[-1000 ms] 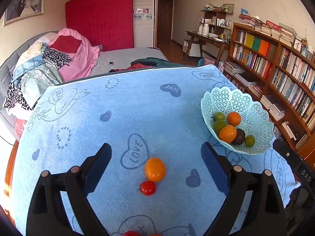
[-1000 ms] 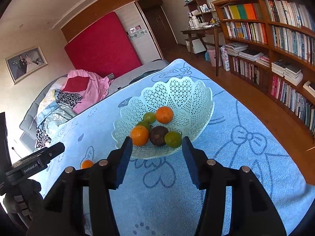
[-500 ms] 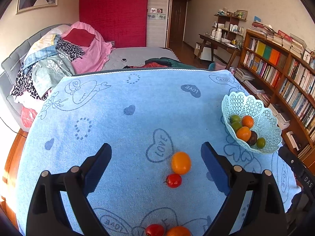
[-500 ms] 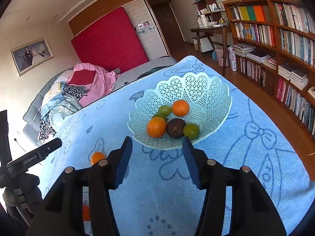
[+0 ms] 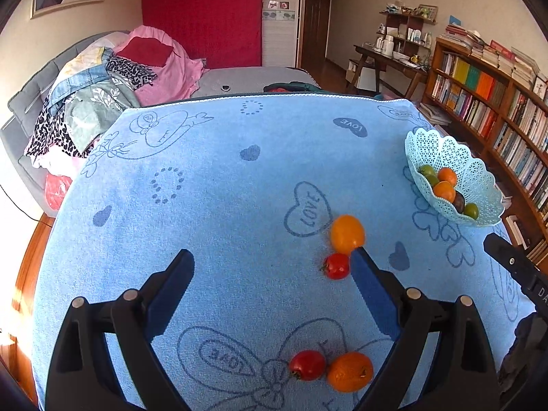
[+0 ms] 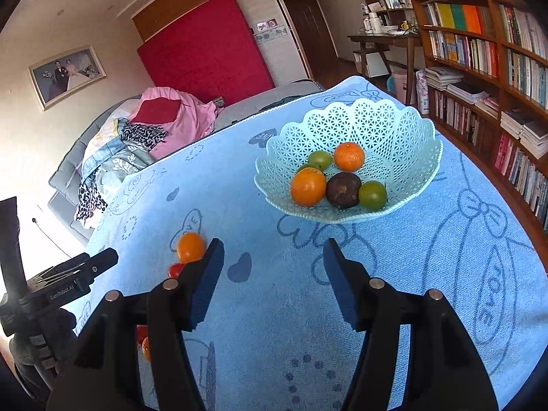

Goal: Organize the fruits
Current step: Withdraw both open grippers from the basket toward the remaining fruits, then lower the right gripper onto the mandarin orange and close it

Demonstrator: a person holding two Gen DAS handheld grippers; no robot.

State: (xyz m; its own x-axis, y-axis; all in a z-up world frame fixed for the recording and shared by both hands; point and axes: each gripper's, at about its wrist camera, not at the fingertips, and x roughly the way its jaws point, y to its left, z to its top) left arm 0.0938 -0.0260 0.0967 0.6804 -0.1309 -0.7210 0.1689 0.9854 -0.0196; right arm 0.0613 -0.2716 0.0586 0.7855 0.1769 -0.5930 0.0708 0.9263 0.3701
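A pale green lattice basket with several oranges and green and dark fruits stands at the right of the blue cloth. Loose on the cloth lie an orange with a small red tomato beside it, and nearer me a second tomato touching a second orange. My left gripper is open and empty above the cloth, its right finger beside the far tomato. My right gripper is open and empty, in front of the basket.
The table is covered by a blue towel with heart prints. A bed with piled clothes lies behind the table. Bookshelves line the right wall. The other gripper's body shows at the left of the right wrist view.
Both grippers have pulled back and risen. The left view now shows two more fruits near me; the loose orange and tomato have shifted right toward its right finger. The basket looks farther away.
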